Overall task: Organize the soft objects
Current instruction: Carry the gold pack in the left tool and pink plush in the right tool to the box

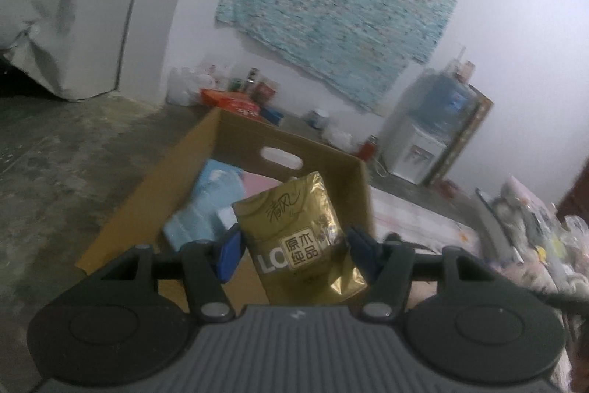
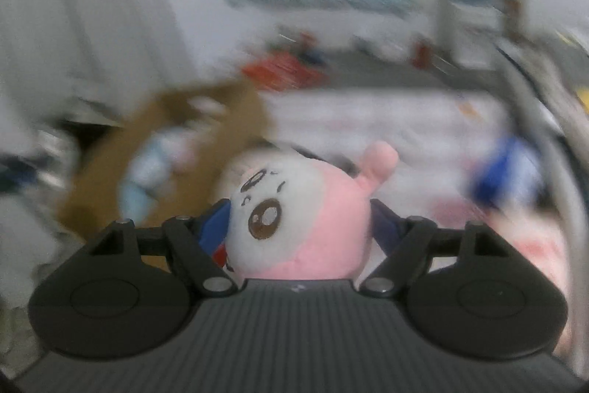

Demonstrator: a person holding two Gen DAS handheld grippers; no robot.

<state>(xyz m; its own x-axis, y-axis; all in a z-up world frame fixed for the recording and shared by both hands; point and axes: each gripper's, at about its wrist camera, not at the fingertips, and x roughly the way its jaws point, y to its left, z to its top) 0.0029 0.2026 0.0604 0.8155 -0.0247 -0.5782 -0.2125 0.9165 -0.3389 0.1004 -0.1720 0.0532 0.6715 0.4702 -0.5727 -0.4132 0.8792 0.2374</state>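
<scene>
Gold tissue pack (image 1: 302,238) and pink plush toy (image 2: 298,223), each carried toward the cardboard box (image 1: 316,150).

Blue pads clamp the tissue pack in the left gripper (image 1: 294,251), held above the box's near edge, probably for dropping in beside the pale blue packs (image 1: 206,205) already inside. Right gripper (image 2: 300,227) squeezes the plush toy at its sides, the box far left of it; blur hides most of that view.
</scene>
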